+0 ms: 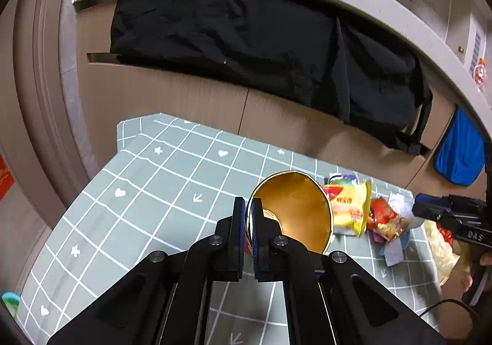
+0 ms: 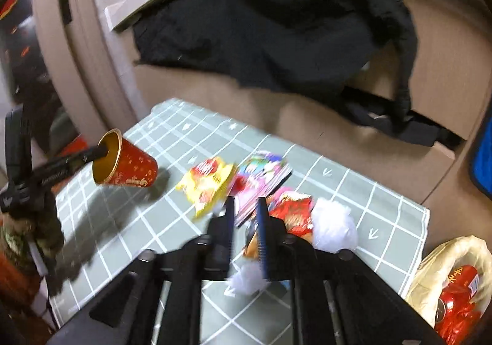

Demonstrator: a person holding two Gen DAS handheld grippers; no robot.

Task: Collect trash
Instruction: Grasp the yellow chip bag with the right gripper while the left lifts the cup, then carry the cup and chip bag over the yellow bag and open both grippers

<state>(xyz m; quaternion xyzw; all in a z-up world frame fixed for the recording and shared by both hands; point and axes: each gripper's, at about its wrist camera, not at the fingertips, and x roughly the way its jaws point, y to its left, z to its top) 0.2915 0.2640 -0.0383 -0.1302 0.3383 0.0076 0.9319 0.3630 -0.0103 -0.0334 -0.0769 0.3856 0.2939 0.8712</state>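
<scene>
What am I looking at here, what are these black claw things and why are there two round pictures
Each picture comes from a fisheye camera mounted on a hand-held gripper, looking along its two fingers; a person carries one in each hand. The left gripper is shut on the rim of a red paper cup with a gold inside, lifted off the table and tipped sideways. The right gripper has its jaws apart above a pile of litter; whether it grips anything is blurred. On the checked green tablecloth lie a yellow snack packet, a pink wrapper, a red wrapper and crumpled white tissue. At the right edge, a bag holds a red can.
</scene>
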